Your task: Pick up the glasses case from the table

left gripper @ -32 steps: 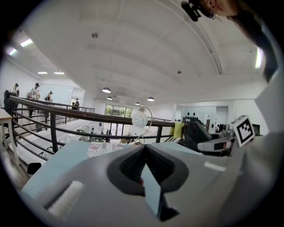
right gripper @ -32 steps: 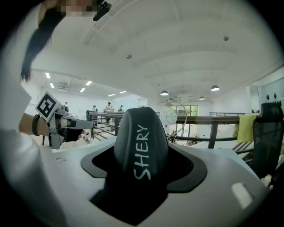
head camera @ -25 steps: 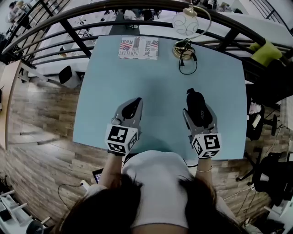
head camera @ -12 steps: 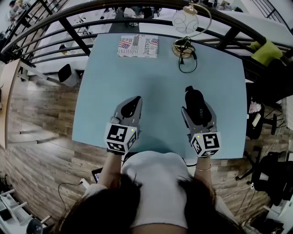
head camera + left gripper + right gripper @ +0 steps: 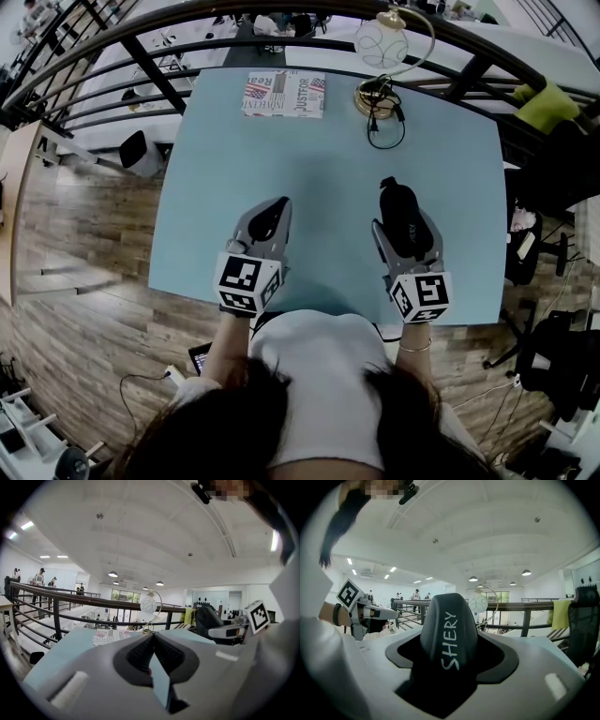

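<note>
A black glasses case (image 5: 401, 216) with white lettering (image 5: 449, 641) is clamped between the jaws of my right gripper (image 5: 403, 225), held above the right half of the light blue table (image 5: 328, 159). In the right gripper view the case fills the space between the jaws and sticks out past them. My left gripper (image 5: 267, 223) hovers over the table's near left part, jaws shut with nothing between them; the left gripper view shows its tips (image 5: 153, 635) meeting. The right gripper with the case (image 5: 208, 620) shows at the right of that view.
A printed booklet (image 5: 284, 95) lies at the table's far edge. A brass lamp with a glass globe (image 5: 380, 45) and a black cord (image 5: 384, 127) stands at the far right. A black railing (image 5: 281, 14) runs behind the table. A chair with a yellow-green cloth (image 5: 544, 108) stands at the right.
The scene has shifted very slightly in the head view. Both grippers hold about the same place, and the case stays in the right gripper.
</note>
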A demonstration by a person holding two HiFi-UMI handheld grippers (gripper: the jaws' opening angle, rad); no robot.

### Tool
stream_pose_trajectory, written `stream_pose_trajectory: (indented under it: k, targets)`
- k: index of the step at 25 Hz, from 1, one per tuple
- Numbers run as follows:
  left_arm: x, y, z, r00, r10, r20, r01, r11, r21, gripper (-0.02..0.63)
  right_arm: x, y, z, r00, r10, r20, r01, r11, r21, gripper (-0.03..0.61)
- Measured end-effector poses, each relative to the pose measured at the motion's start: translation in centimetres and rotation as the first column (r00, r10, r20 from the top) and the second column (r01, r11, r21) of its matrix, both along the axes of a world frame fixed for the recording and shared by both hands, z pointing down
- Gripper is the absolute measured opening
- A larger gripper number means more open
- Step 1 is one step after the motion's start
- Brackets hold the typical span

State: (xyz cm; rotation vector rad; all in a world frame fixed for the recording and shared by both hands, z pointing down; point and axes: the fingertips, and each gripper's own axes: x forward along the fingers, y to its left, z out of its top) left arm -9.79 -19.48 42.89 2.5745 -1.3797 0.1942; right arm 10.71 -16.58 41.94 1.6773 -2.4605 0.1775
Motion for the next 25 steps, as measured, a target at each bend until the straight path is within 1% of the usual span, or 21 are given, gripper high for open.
stream_pose_trajectory:
  k: [25]
  targets:
    - [-0.2,0.6,1.0,1.000,0.010,-0.006,-0.010,1.000,-0.025,0.055,0.1,1.2,0.3,0.999,0.034,0.017,-0.034,0.999,-0.003,0.339]
